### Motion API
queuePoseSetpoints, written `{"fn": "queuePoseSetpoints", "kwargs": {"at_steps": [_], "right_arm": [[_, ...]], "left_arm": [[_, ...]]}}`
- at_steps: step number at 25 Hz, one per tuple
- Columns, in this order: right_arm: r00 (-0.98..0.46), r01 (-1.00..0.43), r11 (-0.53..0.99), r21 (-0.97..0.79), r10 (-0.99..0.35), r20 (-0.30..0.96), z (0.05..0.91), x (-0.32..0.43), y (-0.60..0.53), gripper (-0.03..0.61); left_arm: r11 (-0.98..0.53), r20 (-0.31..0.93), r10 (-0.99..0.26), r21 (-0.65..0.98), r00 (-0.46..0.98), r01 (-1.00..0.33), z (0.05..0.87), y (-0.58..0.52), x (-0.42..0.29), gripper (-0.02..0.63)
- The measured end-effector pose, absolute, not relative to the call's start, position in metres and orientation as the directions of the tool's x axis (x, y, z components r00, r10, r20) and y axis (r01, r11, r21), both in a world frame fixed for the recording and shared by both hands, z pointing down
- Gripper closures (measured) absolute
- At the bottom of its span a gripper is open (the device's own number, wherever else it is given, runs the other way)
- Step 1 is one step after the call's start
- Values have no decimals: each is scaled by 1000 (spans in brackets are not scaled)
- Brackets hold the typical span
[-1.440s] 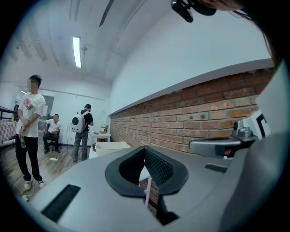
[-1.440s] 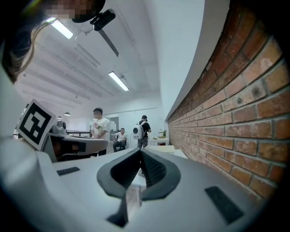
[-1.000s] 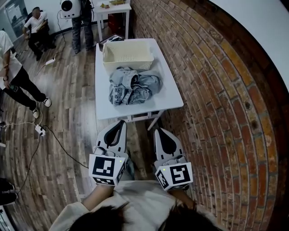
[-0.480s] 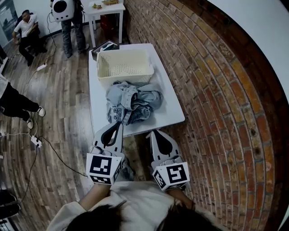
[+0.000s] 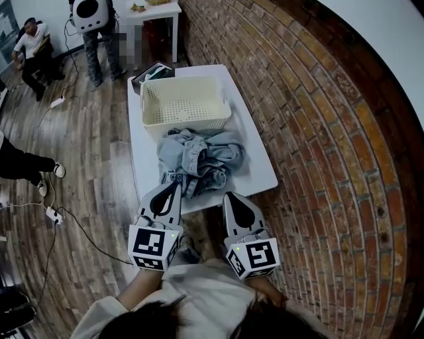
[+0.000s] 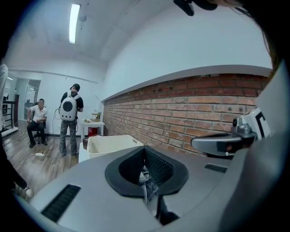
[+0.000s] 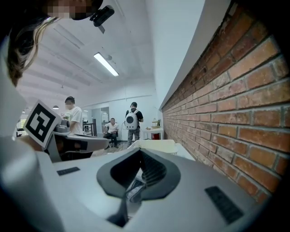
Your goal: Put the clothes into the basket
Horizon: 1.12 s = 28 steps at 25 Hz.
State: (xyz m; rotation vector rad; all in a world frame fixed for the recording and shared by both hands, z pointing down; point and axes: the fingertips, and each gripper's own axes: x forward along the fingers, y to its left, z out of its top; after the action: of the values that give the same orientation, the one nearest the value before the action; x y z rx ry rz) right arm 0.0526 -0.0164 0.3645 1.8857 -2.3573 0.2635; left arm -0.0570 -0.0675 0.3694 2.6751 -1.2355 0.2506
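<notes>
A crumpled pile of grey and denim clothes [image 5: 201,157] lies on the near half of a white table [image 5: 258,173]. Behind it, at the table's far end, stands an empty cream perforated basket [image 5: 185,102]. My left gripper [image 5: 175,185] is shut and holds nothing; its tip is over the table's near edge, just short of the pile. My right gripper [image 5: 228,196] is also shut and holds nothing, with its tip at the near edge beside the pile. In the left gripper view the basket [image 6: 113,143] shows ahead, and a bit of the clothes [image 6: 146,177] peeks between the jaws.
A brick wall [image 5: 318,119] runs along the table's right side. Wooden floor with cables [image 5: 63,218] lies to the left. A dark box [image 5: 149,70] sits behind the basket. People [image 5: 30,46] and a small white table [image 5: 149,10] are at the back.
Both grippers have moved forward toward the table, still shut. The table, clothes and basket now sit closer in the head view, and the left tip reaches the table's near edge.
</notes>
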Motion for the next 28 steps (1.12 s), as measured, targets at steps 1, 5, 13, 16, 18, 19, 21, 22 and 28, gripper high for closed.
{"fn": "queuePoseSetpoints", "kwargs": {"at_steps": [1,5,13,16,18,19,21,22,28], "right_arm": [[-221,-975,212,-67,-955,200,367,53,-19,574],[-224,-974,212,-74,-951,214,374,54,-24,574],[-219,-975,204,-86,-949,228,381,66,-33,574],[-224,-974,208,-91,-946,235,384,72,-41,574],[-236,-971,219,-94,-941,244,386,74,-46,574],[-244,-969,228,-93,-938,245,387,74,-50,574],[-260,-965,245,-89,-933,249,388,73,-56,574],[-265,-964,251,-88,-931,252,390,73,-59,574],[-298,-954,280,-104,-914,275,403,79,-77,574]], "left_arm": [[-638,231,-733,96,640,-764,371,-70,-58,607],[-630,241,-735,103,634,-770,377,-75,-62,607],[-627,262,-732,104,629,-772,387,-87,-62,607],[-616,272,-736,113,620,-780,389,-95,-61,607],[-607,278,-741,112,611,-787,389,-99,-60,607],[-605,280,-742,111,609,-788,389,-101,-60,607],[-603,291,-742,105,604,-791,392,-104,-59,607],[-599,302,-742,104,599,-794,396,-106,-60,607],[-594,347,-723,127,597,-794,416,-120,-58,607]]}}
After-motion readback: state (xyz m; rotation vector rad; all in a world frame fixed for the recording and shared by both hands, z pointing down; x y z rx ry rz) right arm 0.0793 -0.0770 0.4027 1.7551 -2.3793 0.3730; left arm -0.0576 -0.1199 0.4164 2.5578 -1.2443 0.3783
